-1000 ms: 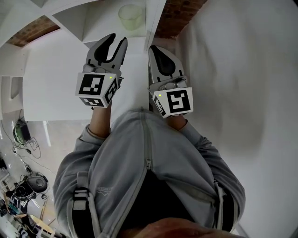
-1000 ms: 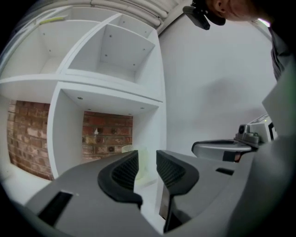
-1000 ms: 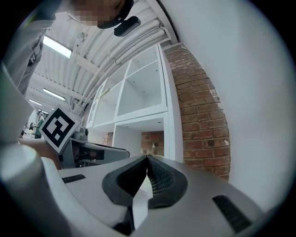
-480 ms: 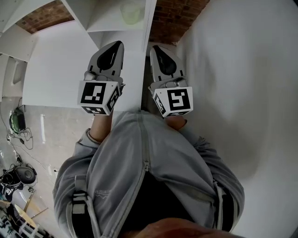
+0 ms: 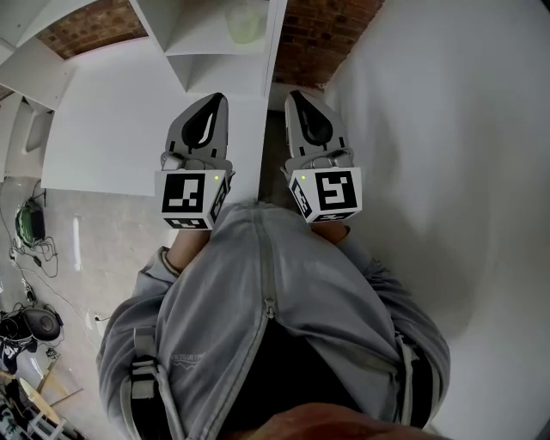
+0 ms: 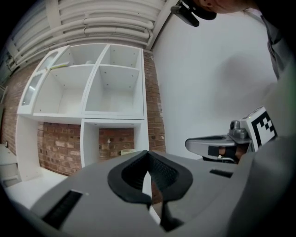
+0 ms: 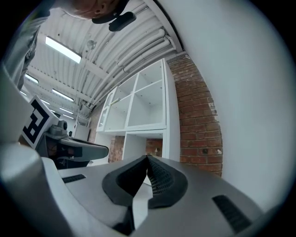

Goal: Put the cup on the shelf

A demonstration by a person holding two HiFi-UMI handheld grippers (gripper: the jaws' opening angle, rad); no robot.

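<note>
A pale, see-through cup (image 5: 244,21) stands inside a compartment of the white shelf (image 5: 219,64), at the top of the head view. In the left gripper view the cup (image 6: 128,152) shows small in the lower open compartment, with brick behind it. My left gripper (image 5: 216,100) is shut and holds nothing, well short of the cup. Beside it, my right gripper (image 5: 297,96) is also shut and empty. In their own views both the left gripper (image 6: 148,153) and the right gripper (image 7: 148,159) have their pads pressed together.
A brick wall (image 5: 322,30) runs behind the shelf, and a plain white wall (image 5: 447,129) fills the right side. A white low surface (image 5: 112,129) lies to the left. Cables and a dark round object (image 5: 39,325) clutter the floor at lower left.
The left gripper's jaws, open a second ago, have come together. Both grippers have drawn back from the shelf toward my body. The cup stays in its compartment.
</note>
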